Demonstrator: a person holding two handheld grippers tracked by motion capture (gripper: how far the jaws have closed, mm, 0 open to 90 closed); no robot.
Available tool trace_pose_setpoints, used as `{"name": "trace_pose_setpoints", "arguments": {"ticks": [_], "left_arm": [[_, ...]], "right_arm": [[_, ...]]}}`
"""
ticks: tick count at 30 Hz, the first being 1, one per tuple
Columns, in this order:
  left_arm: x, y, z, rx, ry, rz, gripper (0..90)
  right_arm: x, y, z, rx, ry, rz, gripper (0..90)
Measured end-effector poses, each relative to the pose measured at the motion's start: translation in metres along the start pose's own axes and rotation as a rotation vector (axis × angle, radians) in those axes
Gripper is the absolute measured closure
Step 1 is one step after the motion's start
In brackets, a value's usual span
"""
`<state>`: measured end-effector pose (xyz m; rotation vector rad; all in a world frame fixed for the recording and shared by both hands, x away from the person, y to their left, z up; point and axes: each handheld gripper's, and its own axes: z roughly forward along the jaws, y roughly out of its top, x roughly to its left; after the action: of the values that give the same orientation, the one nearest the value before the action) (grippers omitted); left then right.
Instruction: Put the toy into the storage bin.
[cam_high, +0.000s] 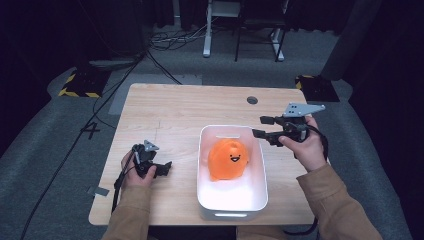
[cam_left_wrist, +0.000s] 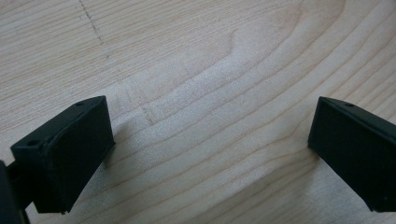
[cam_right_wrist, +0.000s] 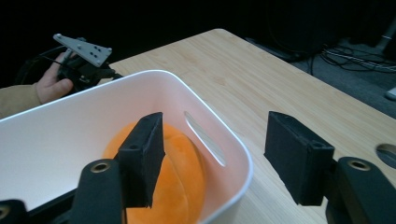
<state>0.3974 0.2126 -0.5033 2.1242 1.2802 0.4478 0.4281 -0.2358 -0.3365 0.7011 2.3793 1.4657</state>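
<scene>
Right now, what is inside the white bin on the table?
The white bin holds one orange plush toy with a small smiling face, lying on the bin's floor toward the far end. Whatever lies beneath the toy is covered; the rest of the floor looks bare.

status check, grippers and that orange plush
Left gripper open, low over bare table. Right gripper open, empty, at the bin's far rim. Orange plush inside white bin. Nothing obstructing.
</scene>
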Motion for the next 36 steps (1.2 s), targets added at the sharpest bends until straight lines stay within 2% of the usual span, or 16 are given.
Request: {"name": "trace_pose_setpoints", "arguments": {"ticks": [11,19,24,31,36], "left_arm": [[0.0,0.001,0.001,-0.001,-0.007,0.003,0.1],[0.0,0.002,0.003,-0.003,-0.01,0.013,0.1],[0.0,0.002,0.002,-0.002,-0.008,0.012,0.1],[0.0,0.002,0.002,-0.003,-0.008,0.011,0.1],[0.0,0.002,0.003,-0.004,-0.009,0.012,0.1]], "right_arm": [[-0.012,-0.024,-0.035,0.026,-0.128,0.027,31.4],[-0.02,-0.05,-0.056,0.103,-0.214,0.057,24.7],[-0.03,-0.062,-0.062,0.152,-0.248,0.098,23.7],[-0.039,-0.083,-0.068,0.196,-0.268,0.141,22.6],[-0.046,-0.104,-0.069,0.24,-0.303,0.146,21.3]]}}
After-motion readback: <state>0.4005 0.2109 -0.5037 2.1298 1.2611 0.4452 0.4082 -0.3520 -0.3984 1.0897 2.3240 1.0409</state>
